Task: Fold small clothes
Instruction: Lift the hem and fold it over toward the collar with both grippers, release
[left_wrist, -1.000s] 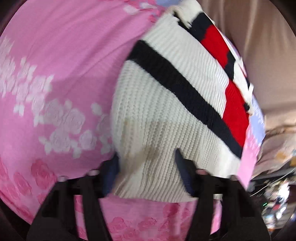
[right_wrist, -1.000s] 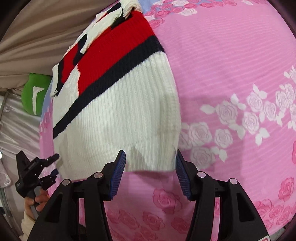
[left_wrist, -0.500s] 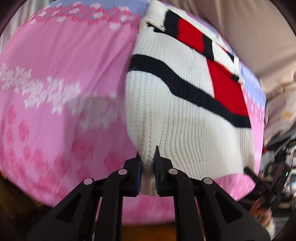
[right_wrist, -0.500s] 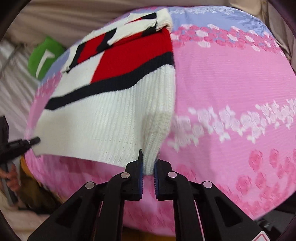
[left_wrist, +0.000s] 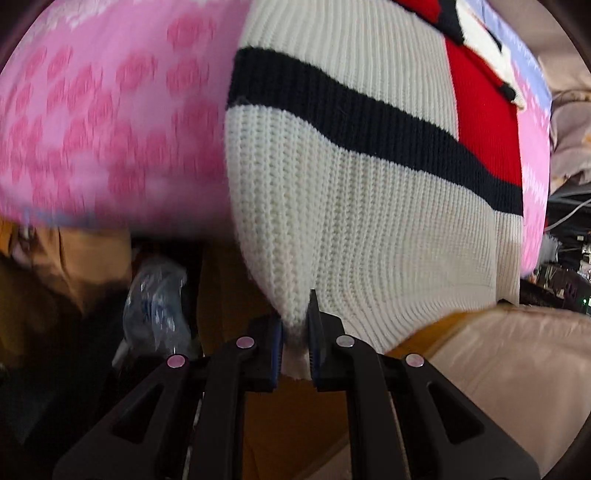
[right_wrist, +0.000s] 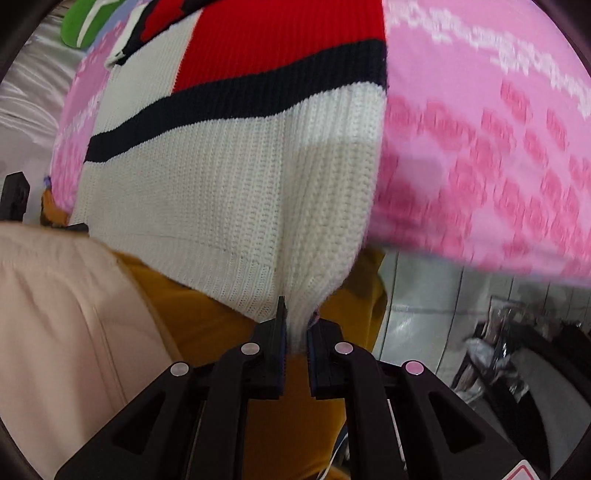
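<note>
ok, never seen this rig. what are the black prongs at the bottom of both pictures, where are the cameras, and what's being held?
No robot arm here: a person carries a two-finger gripper in each hand, with a fisheye camera on each looking along its fingers. The black prongs are those fingers. One picture is from the left gripper, the other from the right gripper. Both are shut on the bottom edge of a cream knit sweater with a navy stripe and a red block, one gripper near each lower corner. The sweater lies on a pink floral bedsheet, its gripped edge past the sheet's edge. Both pictures are motion-blurred.
</note>
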